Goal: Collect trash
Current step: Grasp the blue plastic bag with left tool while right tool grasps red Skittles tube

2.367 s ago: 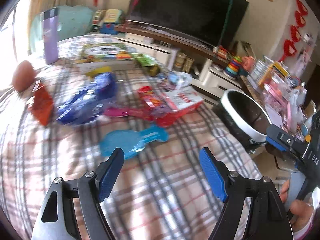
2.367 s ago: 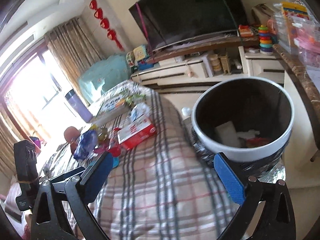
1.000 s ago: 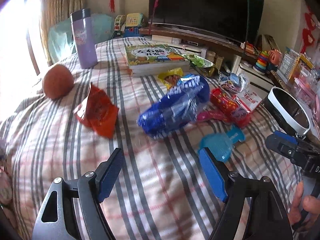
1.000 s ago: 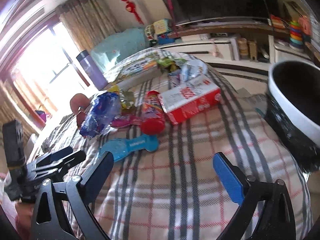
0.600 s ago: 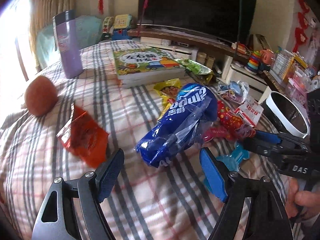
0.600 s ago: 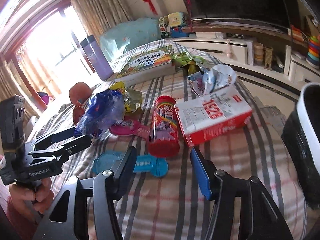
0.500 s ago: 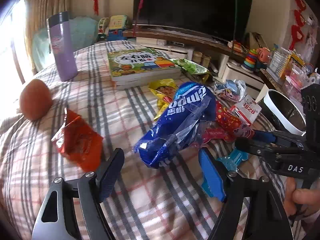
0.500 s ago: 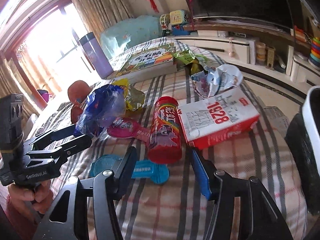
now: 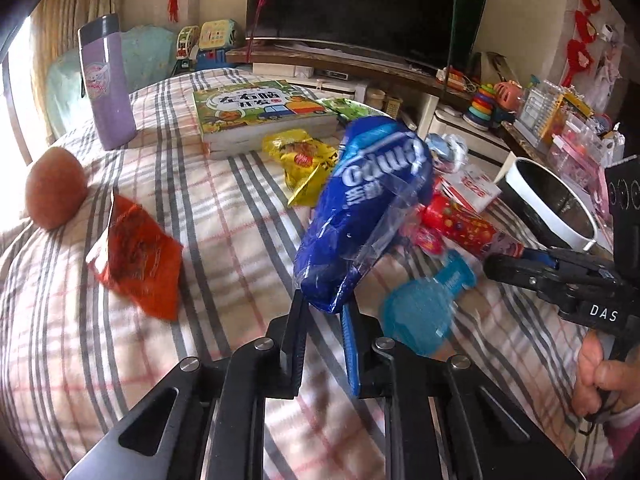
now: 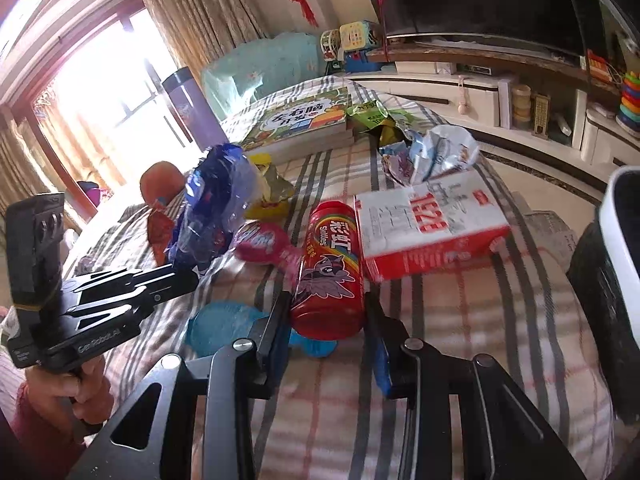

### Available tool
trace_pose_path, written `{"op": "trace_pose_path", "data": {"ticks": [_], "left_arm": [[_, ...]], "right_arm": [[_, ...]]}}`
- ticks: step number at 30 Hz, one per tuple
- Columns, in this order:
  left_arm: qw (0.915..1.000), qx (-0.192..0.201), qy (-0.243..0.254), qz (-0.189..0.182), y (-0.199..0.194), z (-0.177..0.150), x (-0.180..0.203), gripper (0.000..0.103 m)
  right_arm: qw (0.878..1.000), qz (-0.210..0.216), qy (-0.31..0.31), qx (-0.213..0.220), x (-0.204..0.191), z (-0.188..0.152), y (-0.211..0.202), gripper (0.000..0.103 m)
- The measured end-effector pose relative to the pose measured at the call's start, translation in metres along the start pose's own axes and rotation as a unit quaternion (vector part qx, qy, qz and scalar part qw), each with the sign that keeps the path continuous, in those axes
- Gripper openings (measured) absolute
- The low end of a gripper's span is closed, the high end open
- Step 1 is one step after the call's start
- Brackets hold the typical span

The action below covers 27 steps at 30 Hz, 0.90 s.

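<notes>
Now my left claw (image 9: 324, 312) pinches the blue bag (image 9: 360, 208) by its end and my right claw (image 10: 326, 322) clamps the red can (image 10: 330, 276), both bound for the bin (image 9: 548, 208).

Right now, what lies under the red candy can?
Under the red candy can, a blue wrapper lies on the checked cloth. The can covers its middle; anything else beneath stays hidden.

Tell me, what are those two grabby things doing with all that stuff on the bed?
A person is picking up trash with a gripper in each hand. The left gripper has pinched the end of the blue bag, which stands up off the blanket. The right gripper is shut on the red can, which looks to be resting on the blanket. The bin waits at the bed's edge. An orange wrapper and a yellow one lie untouched.
</notes>
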<state>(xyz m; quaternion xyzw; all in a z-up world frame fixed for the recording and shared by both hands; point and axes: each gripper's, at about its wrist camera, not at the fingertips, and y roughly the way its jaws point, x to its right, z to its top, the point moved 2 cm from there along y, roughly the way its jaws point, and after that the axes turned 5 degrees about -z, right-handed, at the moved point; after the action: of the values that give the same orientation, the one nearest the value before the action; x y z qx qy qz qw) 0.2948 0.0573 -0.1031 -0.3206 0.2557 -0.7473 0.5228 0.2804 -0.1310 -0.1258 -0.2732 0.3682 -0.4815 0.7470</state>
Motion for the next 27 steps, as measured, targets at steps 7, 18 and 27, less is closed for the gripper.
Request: {"op": "trace_pose_path", "data": {"ticks": [7,18,27], "left_arm": [[0.9995,-0.009,-0.010,-0.029,-0.029,-0.023,0.009,0.015],[0.9993,0.010,0.036,0.009,-0.038,-0.007,0.026,0.062],[0.9990,-0.031,0.021,0.023,0.006,-0.002,0.014,0.037]], "right_arm": [[1.000,0.006,0.004,-0.025,0.015,-0.033,-0.028,0.036],[1.000,0.000,0.006,-0.012,0.015,-0.023,-0.027,0.053],[1.000,-0.007,0.002,-0.024,0.010,-0.019,-0.004,0.035]]}}
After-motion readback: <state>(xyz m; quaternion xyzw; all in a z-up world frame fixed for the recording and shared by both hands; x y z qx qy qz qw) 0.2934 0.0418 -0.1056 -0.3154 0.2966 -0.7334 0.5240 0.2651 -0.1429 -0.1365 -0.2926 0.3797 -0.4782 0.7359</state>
